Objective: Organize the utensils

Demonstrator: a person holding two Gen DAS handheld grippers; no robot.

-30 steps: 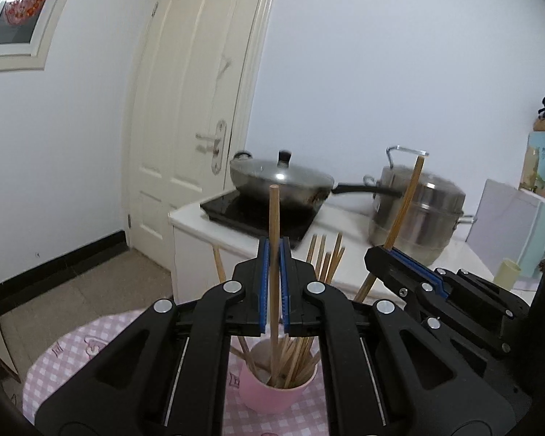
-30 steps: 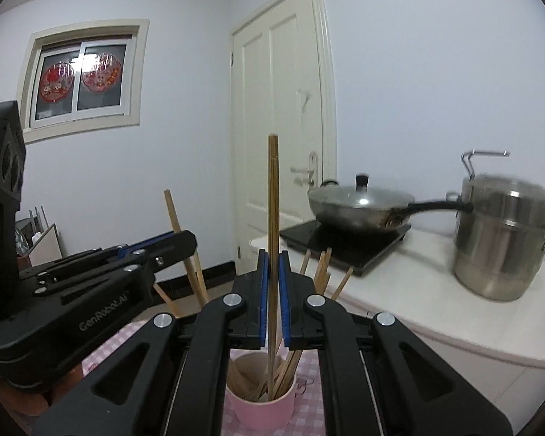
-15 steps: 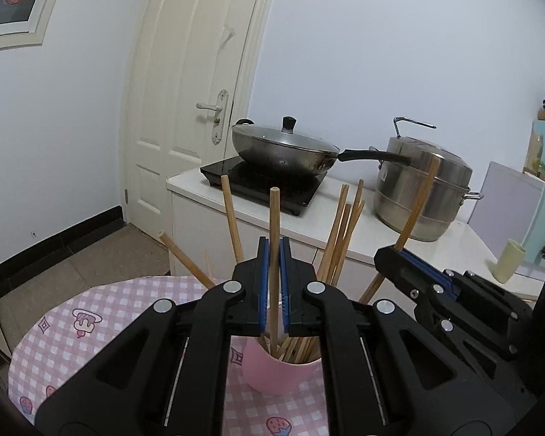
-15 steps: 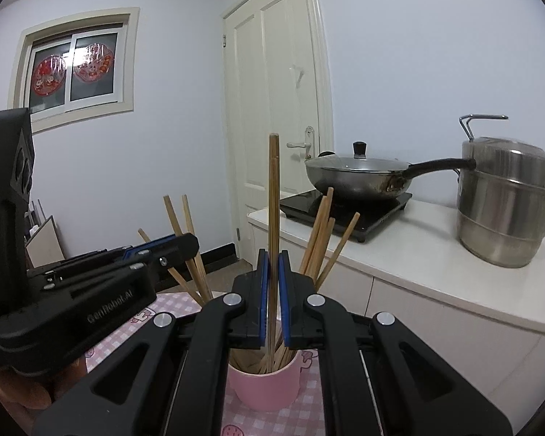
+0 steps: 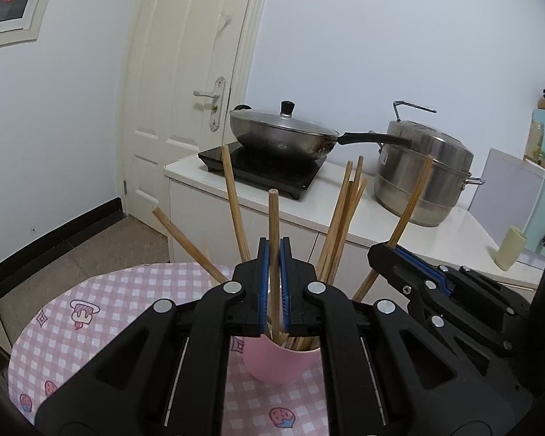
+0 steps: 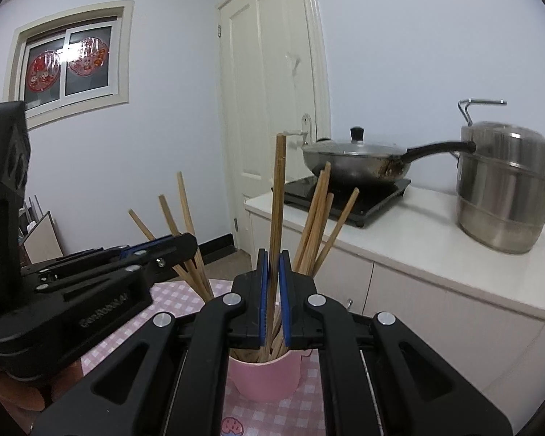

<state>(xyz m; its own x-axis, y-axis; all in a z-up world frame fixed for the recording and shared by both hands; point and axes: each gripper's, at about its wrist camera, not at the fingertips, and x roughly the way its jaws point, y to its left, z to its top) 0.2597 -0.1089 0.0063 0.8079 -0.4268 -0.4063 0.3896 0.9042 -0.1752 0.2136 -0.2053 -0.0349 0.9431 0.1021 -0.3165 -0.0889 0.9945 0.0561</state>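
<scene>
Wooden chopstick (image 5: 273, 218) is clamped upright between the blue pads of the left gripper (image 5: 273, 283), its lower end inside the pink cup (image 5: 279, 363) on the checked tablecloth (image 5: 101, 301). A second chopstick (image 6: 278, 196) is pinched likewise by the right gripper (image 6: 272, 283) over the same cup. More chopsticks (image 5: 341, 225) are fanned out of it. The window (image 6: 69, 65) is fully seen only from the right wrist; a pale green cup (image 5: 510, 243) only from the left.

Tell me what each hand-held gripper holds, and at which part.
Left hand-held gripper: a chopstick, pinched at mid-length. Right hand-held gripper: another chopstick, pinched lower down.
</scene>
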